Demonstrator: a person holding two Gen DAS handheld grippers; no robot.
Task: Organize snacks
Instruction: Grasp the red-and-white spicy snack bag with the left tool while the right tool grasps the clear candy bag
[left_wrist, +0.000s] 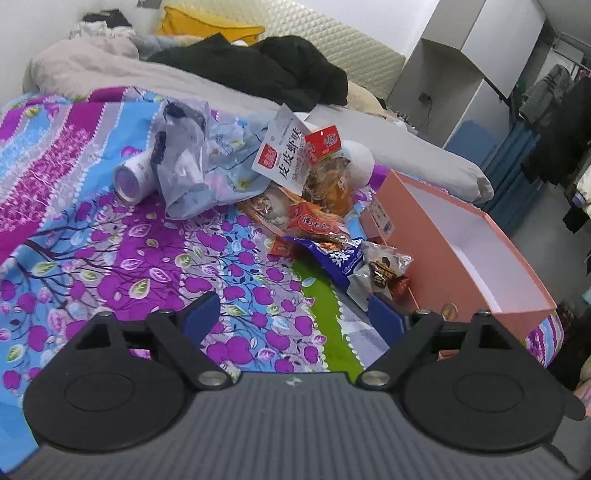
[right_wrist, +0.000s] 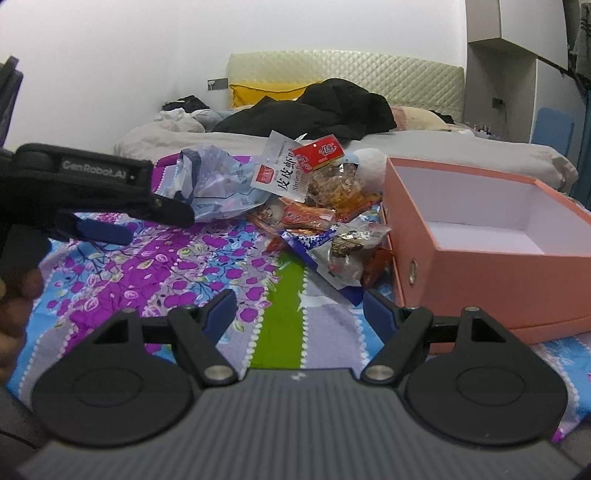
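Both your left gripper (left_wrist: 291, 314) and right gripper (right_wrist: 299, 308) hang spread and empty short of the snack pile (left_wrist: 314, 206) heaped just left of the pink box (left_wrist: 480, 266); packets look light, crinkly, slippery, so pinch a sealed edge.

The white plush (left_wrist: 360, 158) lies mostly hidden behind the snack packets (left_wrist: 314, 206)

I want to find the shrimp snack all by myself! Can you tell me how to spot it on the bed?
Find the big pink box on the flowery bedsheet. Just left of it is a heap of snack packets, and the shrimp snack bag stands tilted at the back of the heap. It is the only white bag with big black Chinese letters and a small red square on it.
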